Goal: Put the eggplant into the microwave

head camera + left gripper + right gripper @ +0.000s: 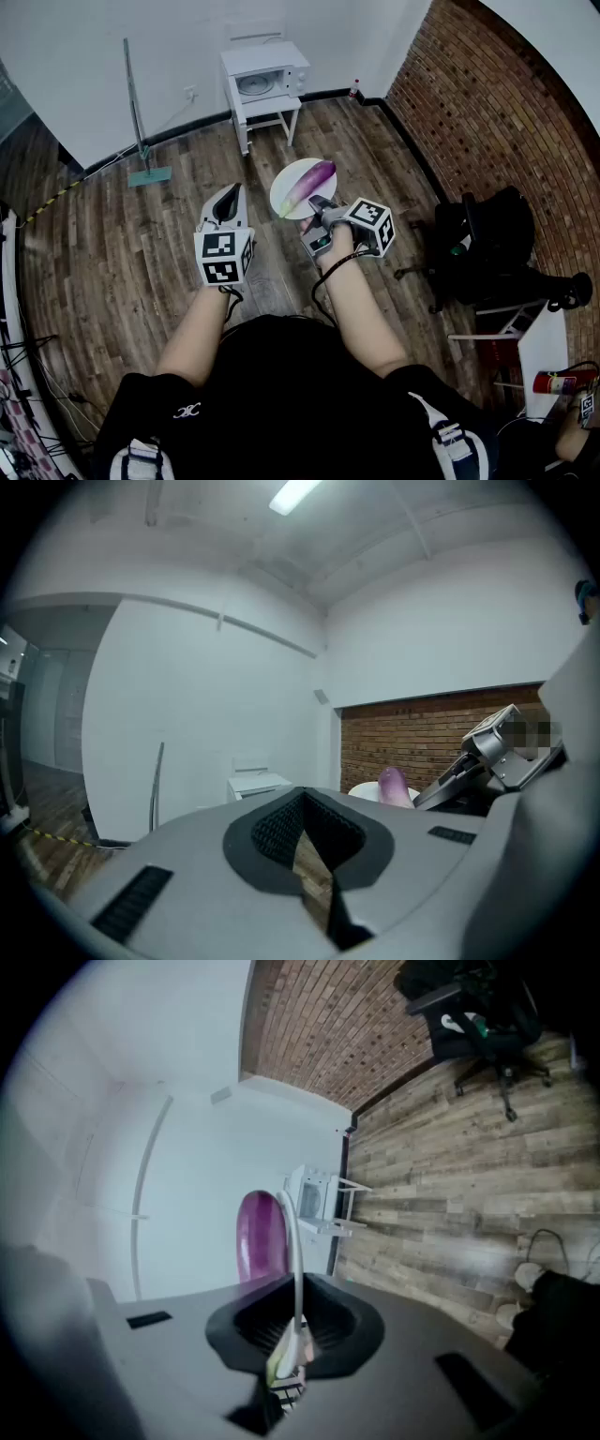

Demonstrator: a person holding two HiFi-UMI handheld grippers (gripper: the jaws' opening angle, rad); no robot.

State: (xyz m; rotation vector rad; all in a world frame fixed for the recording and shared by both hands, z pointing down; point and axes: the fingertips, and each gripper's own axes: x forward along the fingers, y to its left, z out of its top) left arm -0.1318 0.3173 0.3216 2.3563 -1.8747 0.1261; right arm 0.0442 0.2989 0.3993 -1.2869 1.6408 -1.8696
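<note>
Eggplant grip: the right gripper (291,1335) is clenched on the near rim of a white plate (284,190), with the thin edge pinched between its jaws. It does not touch the vegetable itself.
Eggplant place: the eggplant (310,180) lies loose along the side of the plate that faces the microwave (267,78), well apart from it across open floor.
Left gripper: the left gripper (226,201) has its jaws drawn together on nothing. It sits just beside the plate, about as far from the microwave.
Handling: probably firm, smooth-skinned and rounded, so it may roll or slide if the plate tips. The plate is stiff and breakable, and held by one edge its load levers on the grip.
Where to hold: keep the rim hold and the plate level. If the eggplant is taken directly, grip across its thick middle.
Microwave: it stands on a small white stand (278,110) against the wall, and its door looks closed.
</note>
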